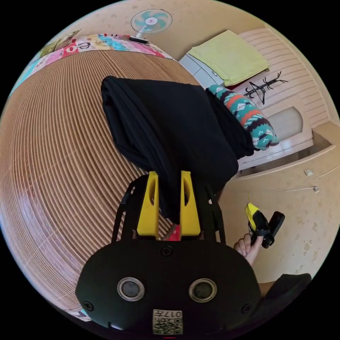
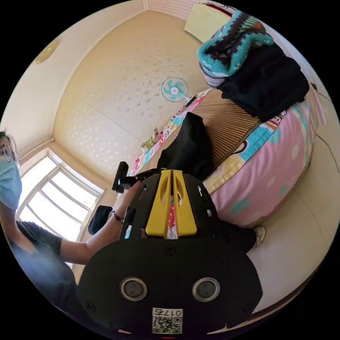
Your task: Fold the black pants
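Room: cream speckled walls (image 2: 117, 88); wall fan (image 1: 151, 21); bright multi-pane window (image 2: 56, 202) at left in the right gripper view; bed with striped bamboo mat (image 1: 60, 141) over pink patterned bedding (image 2: 269, 184); pale slatted cabinet (image 1: 301, 88) at far right.

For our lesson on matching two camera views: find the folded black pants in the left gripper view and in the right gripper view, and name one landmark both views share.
Left gripper view: the black pants lie at the centre on the slatted mat, their near edge between the left gripper jaws.
Right gripper view: the black pants sit just above centre, beyond the right gripper.
Shared landmark: the fan by the wall.
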`<act>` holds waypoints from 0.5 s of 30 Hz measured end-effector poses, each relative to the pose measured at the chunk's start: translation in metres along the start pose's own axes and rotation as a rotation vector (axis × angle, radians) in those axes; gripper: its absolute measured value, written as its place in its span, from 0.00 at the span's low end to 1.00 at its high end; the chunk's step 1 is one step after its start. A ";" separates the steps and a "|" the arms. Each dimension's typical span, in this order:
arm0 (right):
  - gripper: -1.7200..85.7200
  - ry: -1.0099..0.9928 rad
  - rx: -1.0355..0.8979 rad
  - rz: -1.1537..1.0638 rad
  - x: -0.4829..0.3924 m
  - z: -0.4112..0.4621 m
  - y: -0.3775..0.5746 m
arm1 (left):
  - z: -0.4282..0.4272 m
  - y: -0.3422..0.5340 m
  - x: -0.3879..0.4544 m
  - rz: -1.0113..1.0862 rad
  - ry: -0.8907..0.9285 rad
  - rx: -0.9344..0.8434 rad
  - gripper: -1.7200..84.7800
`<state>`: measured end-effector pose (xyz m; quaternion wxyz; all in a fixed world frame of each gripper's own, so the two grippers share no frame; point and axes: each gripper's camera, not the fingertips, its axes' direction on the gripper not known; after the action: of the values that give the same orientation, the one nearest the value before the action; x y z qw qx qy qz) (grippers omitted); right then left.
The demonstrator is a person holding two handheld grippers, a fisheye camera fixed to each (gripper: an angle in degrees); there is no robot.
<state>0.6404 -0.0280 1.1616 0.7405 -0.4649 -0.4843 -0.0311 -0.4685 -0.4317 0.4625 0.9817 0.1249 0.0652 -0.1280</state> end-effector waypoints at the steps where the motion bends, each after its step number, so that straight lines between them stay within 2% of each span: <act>1: 0.03 -0.020 0.007 -0.008 0.005 0.000 0.020 | 0.010 -0.012 0.005 0.006 -0.002 0.000 0.12; 4: 0.03 -0.070 -0.033 0.001 0.014 0.020 0.069 | 0.062 -0.060 0.026 0.025 0.005 0.002 0.12; 7: 0.02 -0.163 0.017 -0.027 0.012 0.008 0.072 | 0.098 -0.095 0.036 -0.029 0.035 -0.035 0.12; 11: 0.02 -0.196 -0.097 -0.060 -0.005 0.028 0.072 | 0.127 -0.124 0.053 -0.006 0.019 -0.061 0.12; 15: 0.02 -0.091 -0.156 -0.153 -0.052 0.043 0.083 | 0.148 -0.134 0.040 -0.028 0.100 -0.113 0.12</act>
<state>0.6243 0.0285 1.0721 0.6749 -0.4837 -0.5474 -0.1039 -0.4519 -0.6056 0.5673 0.9808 0.0747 0.1230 -0.1316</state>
